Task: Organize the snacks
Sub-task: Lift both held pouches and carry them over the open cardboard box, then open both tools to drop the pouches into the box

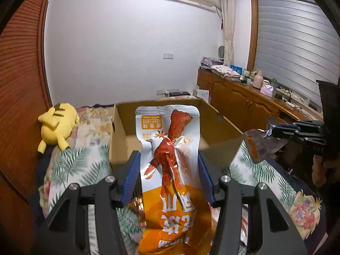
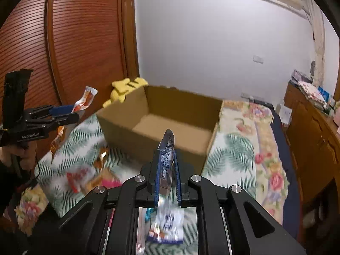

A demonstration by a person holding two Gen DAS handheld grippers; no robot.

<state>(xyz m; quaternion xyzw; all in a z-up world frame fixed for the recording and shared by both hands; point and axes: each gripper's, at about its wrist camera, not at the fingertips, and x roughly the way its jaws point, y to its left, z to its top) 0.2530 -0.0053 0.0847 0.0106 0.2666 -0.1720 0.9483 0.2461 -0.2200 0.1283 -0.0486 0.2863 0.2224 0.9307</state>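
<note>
Left claw [image 1: 170, 176]: jaws partly apart and clamped on an orange-and-white snack packet [image 1: 170, 170], which stands upright between the blue pads [image 1: 132, 178] and runs from below the claw to well beyond its tips. Directly ahead of this claw, past the packet's top edge, sits an open cardboard box [image 1: 212, 123] on the bed [image 1: 85, 165]. To the claw's left lies a yellow plush toy [image 1: 56, 125] near the wooden wardrobe.

Right claw [image 2: 167, 170]: jaws closed tight on a silver-and-blue snack packet [image 2: 166, 148], held edge-on; its top pokes out past the fingertips and its printed end hangs below the claw. The same box lies just ahead of this claw and slightly to the left, its inside bare as far as can be seen.

View differences, left to right. The left wrist view shows the right claw at the far right edge with its packet seen flat, and a wooden counter [image 1: 244, 97] under the window carrying small items. The right wrist view shows the left claw at the far left, a hand [image 2: 12, 155] gripping its handle, and loose snack packets [image 2: 85, 178] lying on the bed to the left of and below the right claw; these are blurred and their types cannot be told.
</note>
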